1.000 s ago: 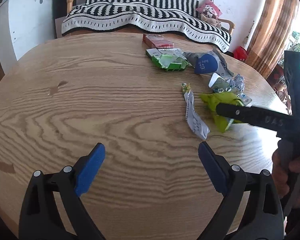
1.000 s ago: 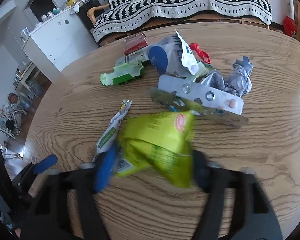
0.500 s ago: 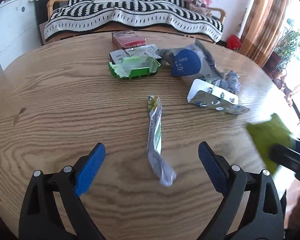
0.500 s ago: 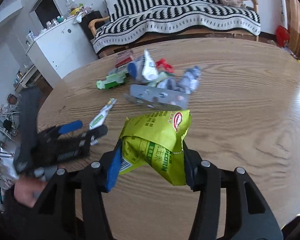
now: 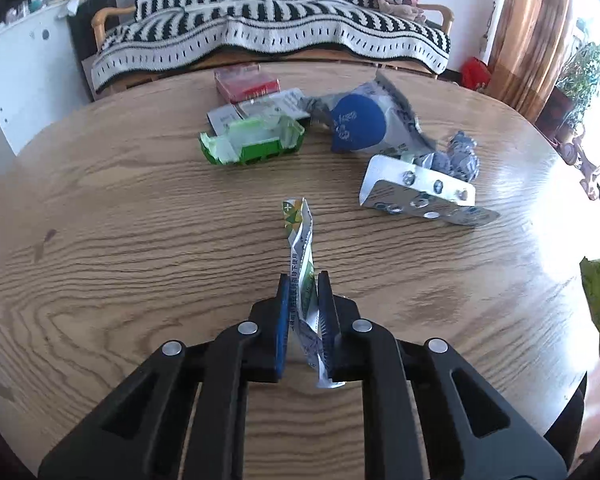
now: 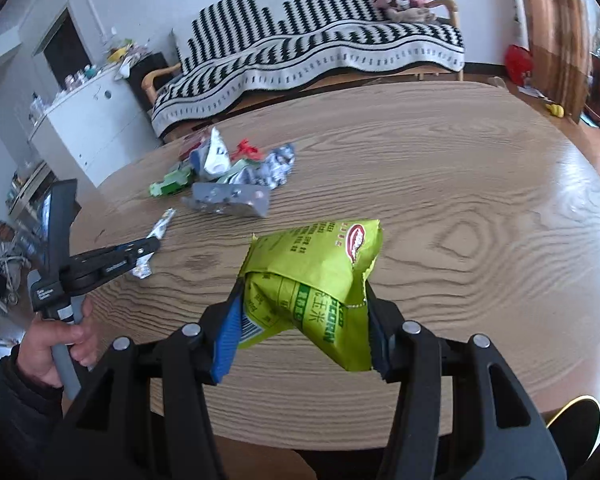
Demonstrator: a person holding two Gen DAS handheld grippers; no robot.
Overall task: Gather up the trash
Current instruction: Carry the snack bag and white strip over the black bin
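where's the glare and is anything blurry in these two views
Left wrist view: window glare whitens the table at right; the twisted wrapper in the left tongs is sharp. Right wrist view: glare on the table's right edge, the green snack bag crisp; fisheye bends both.

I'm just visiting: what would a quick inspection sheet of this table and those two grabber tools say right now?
Surface: round wooden table, grain visible.
Job's things: twisted white-green sachet wrapper; lime-green snack bag.
Clutter: open green carton, red box, blue-and-white pouch, silver blister pack, crumpled foil.
Grippers: left gripper shut on the wrapper; right gripper shut on the bag.
Cables: nothing seen.
Surroundings: striped sofa throw, white cabinet, curtain.
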